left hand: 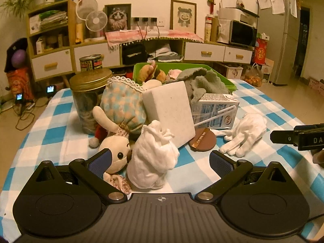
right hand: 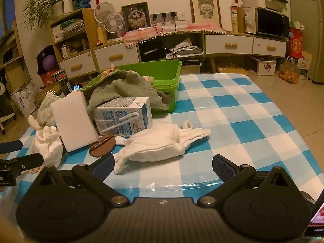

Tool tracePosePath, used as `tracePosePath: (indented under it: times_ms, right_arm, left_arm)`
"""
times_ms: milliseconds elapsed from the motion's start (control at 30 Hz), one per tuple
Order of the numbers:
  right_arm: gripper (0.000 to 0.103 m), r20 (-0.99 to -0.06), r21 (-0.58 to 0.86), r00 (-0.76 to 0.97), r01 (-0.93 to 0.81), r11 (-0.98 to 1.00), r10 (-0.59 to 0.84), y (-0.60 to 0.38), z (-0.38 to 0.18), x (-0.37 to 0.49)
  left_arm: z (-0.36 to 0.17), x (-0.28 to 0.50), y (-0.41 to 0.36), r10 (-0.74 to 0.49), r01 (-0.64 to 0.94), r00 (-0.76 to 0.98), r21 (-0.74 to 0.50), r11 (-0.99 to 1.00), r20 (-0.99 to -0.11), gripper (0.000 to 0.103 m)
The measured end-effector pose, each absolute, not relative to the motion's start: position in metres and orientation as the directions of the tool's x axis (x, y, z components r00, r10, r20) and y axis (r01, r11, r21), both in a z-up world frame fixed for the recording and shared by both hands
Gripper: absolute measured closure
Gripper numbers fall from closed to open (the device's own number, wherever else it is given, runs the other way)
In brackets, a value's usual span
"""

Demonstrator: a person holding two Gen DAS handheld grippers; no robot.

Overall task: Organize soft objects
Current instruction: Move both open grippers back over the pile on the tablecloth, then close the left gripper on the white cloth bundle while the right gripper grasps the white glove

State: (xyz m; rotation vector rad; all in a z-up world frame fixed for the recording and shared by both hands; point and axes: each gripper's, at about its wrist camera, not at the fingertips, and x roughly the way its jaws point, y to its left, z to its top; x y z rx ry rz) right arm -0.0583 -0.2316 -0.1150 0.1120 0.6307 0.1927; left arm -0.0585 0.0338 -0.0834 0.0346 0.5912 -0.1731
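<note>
Left hand-held gripper point(left hand: 160, 160) low over the checked worktop point(left hand: 269, 111), fingers spread wide, nothing clamped; crumpled white cloth point(left hand: 152, 158) between them, plush rabbit point(left hand: 116, 151) against the left pad. Likely lined up to close on the cloth. Right hand-held gripper point(right hand: 163, 165) likewise apart and empty, aimed at the white glove point(right hand: 160, 143) lying flat just ahead. Green bin point(right hand: 168, 81) at the back, already holding plush toys and draped with a grey-green towel point(right hand: 129, 89), probably the place for soft things. White foam block point(left hand: 170, 111) propped against the milk carton point(left hand: 214, 109), brown powder puff point(left hand: 203, 139) at its foot. Glass jar point(left hand: 87, 101) and patterned fabric bonnet point(left hand: 123, 103) plain only from the left camera; bin's near wall and open worktop to the right plain only from the right camera.
</note>
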Motion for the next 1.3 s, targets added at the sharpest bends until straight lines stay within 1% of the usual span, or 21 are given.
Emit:
tracePosePath:
  times_ms: [100,267,367,467,533,600,767,833,1000,1100,1167,1200,1267,1300]
  right_arm:
    - [0.034,-0.580,0.174,0.784,-0.144,0.974,0.220,-0.231,-0.118,-0.055]
    - [0.034,-0.581,0.168,0.784,-0.149,0.975,0.220,-0.226,-0.122,-0.047]
    - [0.034,-0.590,0.170,0.777,-0.149,0.974,0.222,-0.222,-0.126,-0.041]
    - [0.034,-0.597,0.173,0.771,-0.142,0.975,0.219,-0.218,-0.129,-0.033]
    - [0.034,-0.601,0.181,0.769,-0.134,0.974,0.218,-0.216,-0.130,-0.027]
    - [0.034,-0.605,0.192,0.766,-0.124,0.974,0.217,-0.215,-0.131,-0.022]
    - [0.035,-0.625,0.204,0.753,-0.097,0.974,0.206,-0.214,-0.134,-0.009]
    - [0.035,-0.631,0.208,0.749,-0.086,0.974,0.201,-0.215,-0.135,-0.005]
    - [0.044,-0.650,0.221,0.732,-0.078,0.972,0.206,-0.219,-0.138,0.002]
    - [0.056,-0.661,0.230,0.718,-0.080,0.970,0.216,-0.221,-0.140,0.004]
    - [0.071,-0.665,0.235,0.711,-0.090,0.968,0.227,-0.222,-0.141,0.004]
    - [0.074,-0.665,0.237,0.710,-0.095,0.967,0.233,-0.222,-0.140,0.004]
    - [0.085,-0.665,0.240,0.705,-0.111,0.964,0.247,-0.222,-0.140,0.004]
    - [0.088,-0.665,0.246,0.702,-0.117,0.962,0.255,-0.222,-0.139,0.004]
  left_arm:
    - [-0.086,-0.058,0.034,-0.143,0.164,0.826,-0.011,0.986,-0.545,0.005]
    - [-0.092,-0.052,0.035,-0.125,0.138,0.826,-0.018,0.990,-0.550,0.006]
    - [-0.094,-0.049,0.034,-0.126,0.138,0.824,-0.021,0.990,-0.553,0.009]
    - [-0.094,-0.048,0.029,-0.142,0.160,0.821,-0.016,0.987,-0.552,0.016]
    - [-0.094,-0.046,0.026,-0.153,0.177,0.818,-0.011,0.984,-0.555,0.024]
    - [-0.095,-0.045,0.024,-0.155,0.183,0.816,-0.004,0.983,-0.557,0.029]
    - [-0.096,-0.041,0.022,-0.131,0.161,0.814,0.003,0.987,-0.566,0.038]
    - [-0.097,-0.039,0.023,-0.122,0.146,0.812,-0.003,0.989,-0.571,0.044]
    - [-0.097,-0.035,0.028,-0.106,0.119,0.806,-0.016,0.993,-0.583,0.053]
    - [-0.096,-0.034,0.028,-0.101,0.114,0.805,-0.014,0.993,-0.584,0.058]
    - [-0.096,-0.033,0.028,-0.103,0.114,0.802,-0.018,0.993,-0.588,0.062]
    - [-0.095,-0.033,0.029,-0.105,0.114,0.800,-0.022,0.993,-0.591,0.063]
    - [-0.094,-0.032,0.029,-0.110,0.112,0.794,-0.033,0.993,-0.598,0.065]
    - [-0.094,-0.031,0.030,-0.112,0.110,0.791,-0.040,0.993,-0.602,0.067]
